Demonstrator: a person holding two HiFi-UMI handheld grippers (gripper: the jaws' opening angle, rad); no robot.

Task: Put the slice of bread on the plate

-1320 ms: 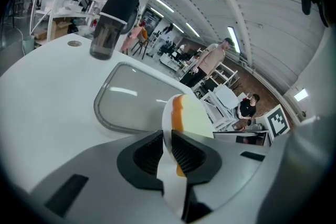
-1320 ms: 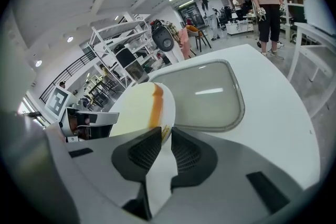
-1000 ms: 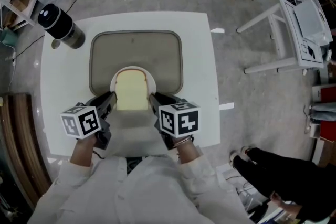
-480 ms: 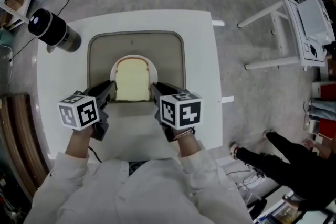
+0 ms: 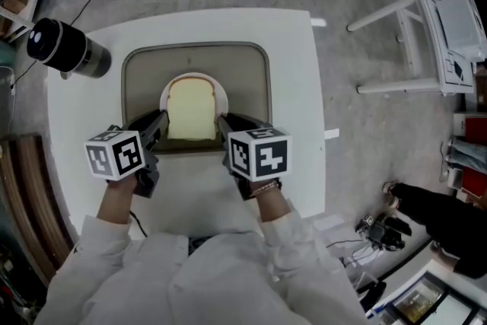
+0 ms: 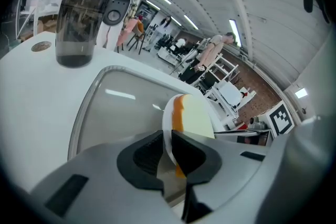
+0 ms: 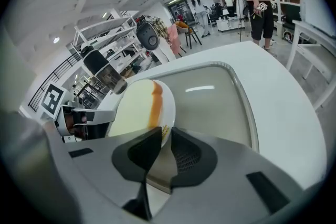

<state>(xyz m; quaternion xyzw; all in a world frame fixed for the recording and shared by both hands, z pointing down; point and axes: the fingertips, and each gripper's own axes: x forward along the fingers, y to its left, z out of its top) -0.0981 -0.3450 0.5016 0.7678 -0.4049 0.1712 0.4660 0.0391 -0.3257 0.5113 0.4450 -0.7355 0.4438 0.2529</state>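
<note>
**Bread on the plate, both grippers pinching the rim**

The slice of bread (image 5: 190,109) lay flat on the plate (image 5: 224,93), between the two grippers and just ahead of their tips, with its rounded top pointing away from them. The plate sat over the near end of a tray (image 5: 251,76) on the white worktop (image 5: 293,87). Whether it rested on the tray or hung slightly above it could not be told.

The left gripper (image 6: 167,144) had its jaws closed on the plate's thin rim. The right gripper (image 7: 165,139) was clamped the same way on the opposite side. The crust ran just inside each pair of jaws, and whether it touched them was unclear.

The bread looked light and soft, likely to dent, tear or flop if pinched at one edge. Its crust seemed the firmest place to take it, though carrying it on the plate appeared gentler. The plate looked stiff and smooth, so a rim hold this narrow could probably slip unless both sides stayed level and evenly pressed.

Both hands were held low and close to the body, sleeves converging. The grippers angled inward toward each other in a near mirror pose, marker cubes uppermost. A dark cylindrical container (image 5: 65,49) stood well beyond the left gripper, on its outer side
</note>
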